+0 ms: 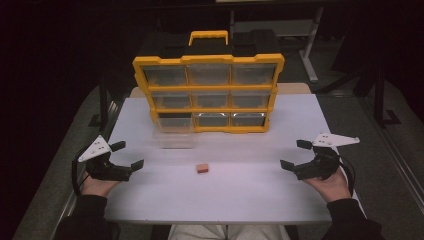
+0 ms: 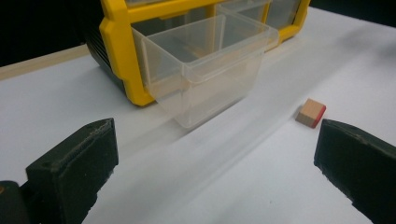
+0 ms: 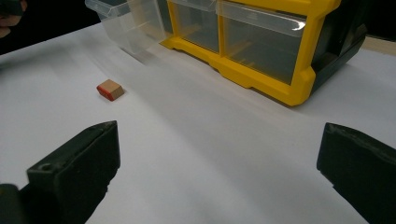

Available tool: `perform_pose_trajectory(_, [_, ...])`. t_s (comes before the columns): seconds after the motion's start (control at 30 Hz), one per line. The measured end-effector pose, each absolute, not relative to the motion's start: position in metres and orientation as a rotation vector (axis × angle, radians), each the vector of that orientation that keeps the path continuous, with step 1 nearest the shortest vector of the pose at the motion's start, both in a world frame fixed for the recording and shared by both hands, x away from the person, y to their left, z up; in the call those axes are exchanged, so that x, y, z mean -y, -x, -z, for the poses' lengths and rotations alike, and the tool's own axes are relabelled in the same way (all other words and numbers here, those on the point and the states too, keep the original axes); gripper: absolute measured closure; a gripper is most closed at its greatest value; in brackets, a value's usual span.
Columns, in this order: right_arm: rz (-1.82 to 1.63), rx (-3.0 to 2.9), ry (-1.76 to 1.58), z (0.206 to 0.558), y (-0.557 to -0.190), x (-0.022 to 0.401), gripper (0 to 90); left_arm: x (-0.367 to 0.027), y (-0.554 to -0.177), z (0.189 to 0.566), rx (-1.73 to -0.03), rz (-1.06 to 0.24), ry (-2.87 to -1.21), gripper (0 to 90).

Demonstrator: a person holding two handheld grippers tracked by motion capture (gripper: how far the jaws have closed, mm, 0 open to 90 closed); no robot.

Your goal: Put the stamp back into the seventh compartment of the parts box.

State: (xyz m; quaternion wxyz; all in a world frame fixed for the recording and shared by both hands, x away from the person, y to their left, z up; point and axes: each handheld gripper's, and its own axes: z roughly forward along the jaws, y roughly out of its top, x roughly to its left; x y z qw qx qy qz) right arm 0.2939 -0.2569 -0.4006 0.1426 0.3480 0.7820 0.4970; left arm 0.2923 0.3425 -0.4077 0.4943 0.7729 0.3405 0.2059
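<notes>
A yellow and black organizer (image 1: 208,92) with clear drawers stands upright at the back of the white table (image 1: 250,195). Its bottom-left clear drawer (image 1: 173,136) is pulled out toward me and is empty (image 2: 205,70). A small wooden block with a red side (image 1: 202,168) lies on the table in front of the cabinet, also seen as the block (image 2: 310,113) and the block (image 3: 110,89). My left gripper (image 1: 127,155) rests open at the table's left edge, with nothing between its jaws. My right gripper (image 1: 295,154) sits open at the right edge, likewise holding nothing.
Behind the table, a metal desk leg (image 1: 310,50) and dark furniture stand on the floor. The organizer's yellow handle (image 1: 208,36) rises at its top.
</notes>
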Motion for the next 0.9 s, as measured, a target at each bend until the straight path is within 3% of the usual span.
perform_pose_trajectory(0.9, [-1.427, -2.276, -1.001, 0.402, -0.294, 0.256, 0.0, -0.310, -0.300, 0.373, -0.659, -0.464, -2.004, 0.0])
